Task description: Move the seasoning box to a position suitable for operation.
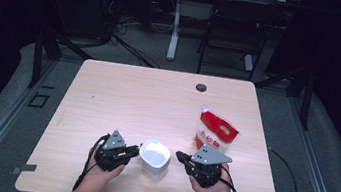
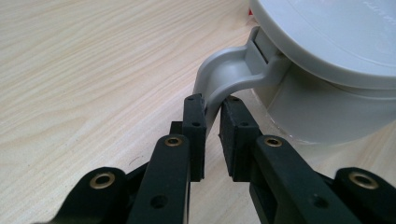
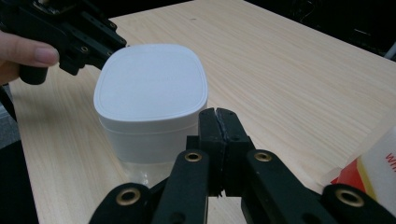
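Observation:
A white lidded container [image 1: 155, 157] stands near the table's front edge, between my two grippers. Its grey handle [image 2: 224, 77] curves out from under the lid [image 2: 336, 37] on the left side. My left gripper [image 1: 136, 150] is shut on that handle, with the pads [image 2: 194, 123] pressing either side of its lower end. In the right gripper view the container [image 3: 152, 84] sits upright with the left gripper [image 3: 109, 44] at its far side. My right gripper [image 1: 179, 155] is just right of the container, apart from it. Its jaws [image 3: 218, 116] are shut with nothing between them.
A red and white pouch [image 1: 215, 132] stands upright behind the right gripper; its corner [image 3: 378, 168] is close to that gripper. The light wooden table [image 1: 133, 96] has a cable hole [image 1: 201, 88] near its far edge. A dark chair [image 1: 233, 29] stands beyond the table.

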Tool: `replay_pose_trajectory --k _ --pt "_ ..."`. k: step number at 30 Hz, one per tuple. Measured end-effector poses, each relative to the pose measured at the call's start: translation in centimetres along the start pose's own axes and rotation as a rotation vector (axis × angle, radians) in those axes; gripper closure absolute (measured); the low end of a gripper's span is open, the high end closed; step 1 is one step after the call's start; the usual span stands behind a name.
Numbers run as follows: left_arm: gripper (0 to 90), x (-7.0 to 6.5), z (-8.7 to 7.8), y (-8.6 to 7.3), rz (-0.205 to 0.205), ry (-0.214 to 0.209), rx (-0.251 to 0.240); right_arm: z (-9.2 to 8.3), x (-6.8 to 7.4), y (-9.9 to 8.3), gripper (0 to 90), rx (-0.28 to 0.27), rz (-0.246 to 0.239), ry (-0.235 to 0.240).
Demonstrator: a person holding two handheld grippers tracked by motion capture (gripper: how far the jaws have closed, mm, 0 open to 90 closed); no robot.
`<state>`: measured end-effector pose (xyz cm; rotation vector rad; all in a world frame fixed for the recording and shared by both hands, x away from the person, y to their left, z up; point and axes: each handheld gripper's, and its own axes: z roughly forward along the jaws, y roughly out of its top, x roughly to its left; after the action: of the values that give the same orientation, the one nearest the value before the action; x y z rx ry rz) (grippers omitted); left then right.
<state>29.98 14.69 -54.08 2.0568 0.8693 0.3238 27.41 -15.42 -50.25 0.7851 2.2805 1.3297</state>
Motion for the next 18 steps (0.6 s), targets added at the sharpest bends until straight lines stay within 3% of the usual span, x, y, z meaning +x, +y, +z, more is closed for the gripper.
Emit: replay_pose_trajectory --k 11,18 --pt "78.9 0.4 -1.7 0.2 0.004 -0.028 -0.036 0.2 -0.5 -0.3 88.2 -0.005 0.022 -0.011" --pt "80.9 0.4 -2.1 0.6 0.019 -0.009 -0.055 0.1 -0.5 -0.9 86.4 -0.002 0.021 -0.016"
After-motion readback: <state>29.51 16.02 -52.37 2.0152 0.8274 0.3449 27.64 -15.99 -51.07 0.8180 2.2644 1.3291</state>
